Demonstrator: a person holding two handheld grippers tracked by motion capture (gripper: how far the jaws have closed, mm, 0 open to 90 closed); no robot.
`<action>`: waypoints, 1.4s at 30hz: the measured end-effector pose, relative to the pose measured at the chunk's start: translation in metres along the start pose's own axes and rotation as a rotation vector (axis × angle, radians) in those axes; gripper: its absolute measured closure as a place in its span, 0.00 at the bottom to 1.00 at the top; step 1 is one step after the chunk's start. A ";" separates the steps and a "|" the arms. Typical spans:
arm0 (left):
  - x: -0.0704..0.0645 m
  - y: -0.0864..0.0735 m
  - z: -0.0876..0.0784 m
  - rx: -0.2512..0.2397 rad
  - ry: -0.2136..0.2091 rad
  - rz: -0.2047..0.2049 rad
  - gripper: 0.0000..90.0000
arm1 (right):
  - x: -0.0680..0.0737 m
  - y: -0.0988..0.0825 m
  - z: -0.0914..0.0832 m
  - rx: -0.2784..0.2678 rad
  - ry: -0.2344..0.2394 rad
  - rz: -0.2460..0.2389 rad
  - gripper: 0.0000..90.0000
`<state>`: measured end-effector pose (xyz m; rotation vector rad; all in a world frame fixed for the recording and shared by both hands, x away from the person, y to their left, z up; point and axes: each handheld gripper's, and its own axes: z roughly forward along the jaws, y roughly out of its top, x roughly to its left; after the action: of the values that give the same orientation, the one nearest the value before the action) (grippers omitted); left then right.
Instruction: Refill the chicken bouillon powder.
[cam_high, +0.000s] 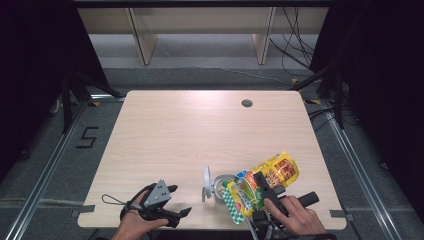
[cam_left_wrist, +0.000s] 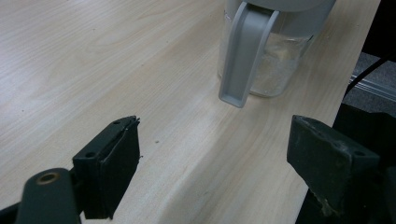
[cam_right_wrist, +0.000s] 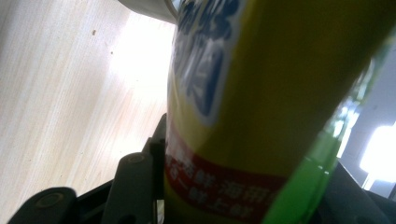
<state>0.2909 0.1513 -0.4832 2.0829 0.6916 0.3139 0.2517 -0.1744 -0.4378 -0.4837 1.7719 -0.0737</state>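
Two things matter at this moment: a yellow snack bag (cam_high: 270, 175) and a clear jug (cam_high: 216, 186) with a grey handle and an opened lid. In the high view both sit low and right of centre, near the table's (cam_high: 200, 130) front edge, with the bag's lower end tipped toward the jug's mouth.

The right gripper (cam_high: 262, 192) has its jaws closed on the bag about halfway, the film squeezed between the pads; in the right gripper view the yellow, red and green print (cam_right_wrist: 261, 107) rises from the bottom edge right between the jaws. The left gripper (cam_high: 165, 207) rests at lower left of the high view with jaws wide and nothing in them; the left gripper view shows the jug's handle (cam_left_wrist: 245, 51) at upper centre, well ahead of the pads.

The bag is probably light, soft and slick: printed film that crumples, shifts its contents as it tilts, and can slide through rubber pads. A grip across a flat crease near one end, rather than over the puffed middle, would likely hold better and leave the mouth free to pour. The jug looks rigid plastic, light when nearly empty and so easy to knock over; the stiff grey handle is the obvious place for the free gripper to steady it.
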 end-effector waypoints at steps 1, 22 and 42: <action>0.000 0.000 0.000 -0.001 -0.001 0.000 0.19 | 0.000 0.000 0.000 0.000 0.000 -0.002 0.62; 0.000 0.000 0.000 -0.001 0.000 0.007 0.19 | 0.000 -0.001 0.000 0.005 0.008 -0.042 0.63; -0.001 0.000 0.000 -0.009 0.003 -0.012 0.19 | 0.000 -0.004 -0.003 0.007 -0.004 -0.084 0.63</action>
<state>0.2902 0.1507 -0.4830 2.0694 0.7032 0.3128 0.2497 -0.1782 -0.4353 -0.5527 1.7462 -0.1380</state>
